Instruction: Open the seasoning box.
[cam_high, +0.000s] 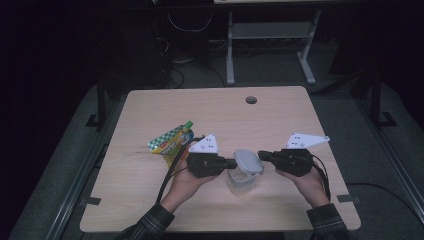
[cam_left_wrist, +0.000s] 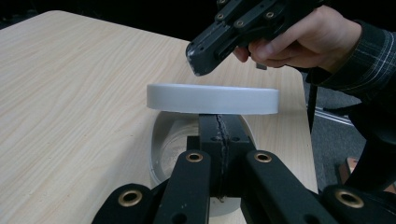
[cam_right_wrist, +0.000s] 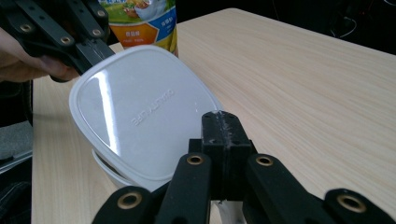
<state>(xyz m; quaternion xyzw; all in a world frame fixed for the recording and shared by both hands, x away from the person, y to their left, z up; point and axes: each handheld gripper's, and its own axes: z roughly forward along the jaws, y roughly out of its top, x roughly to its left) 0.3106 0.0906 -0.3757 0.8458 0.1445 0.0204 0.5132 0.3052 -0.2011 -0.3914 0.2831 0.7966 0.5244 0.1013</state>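
While the left gripper (cam_high: 231, 163) has its fingers pressed together against the white lid's (cam_high: 248, 161) near edge, the lid sits tilted over the clear container (cam_high: 241, 182) on the counter (cam_high: 280, 120). Fingers of the right gripper (cam_high: 261, 155) are also together, at the lid's opposite edge.

Green-yellow snack pouch (cam_high: 171, 141) lying flat, wooden table (cam_high: 280, 120) — round grommet hole (cam_high: 251, 100)

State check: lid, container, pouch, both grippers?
lid: lifted off, held level above the container
container: open, upright on the table
pouch: lying flat, capped
left gripper: shut on lid
right gripper: shut, beside the lid's edge
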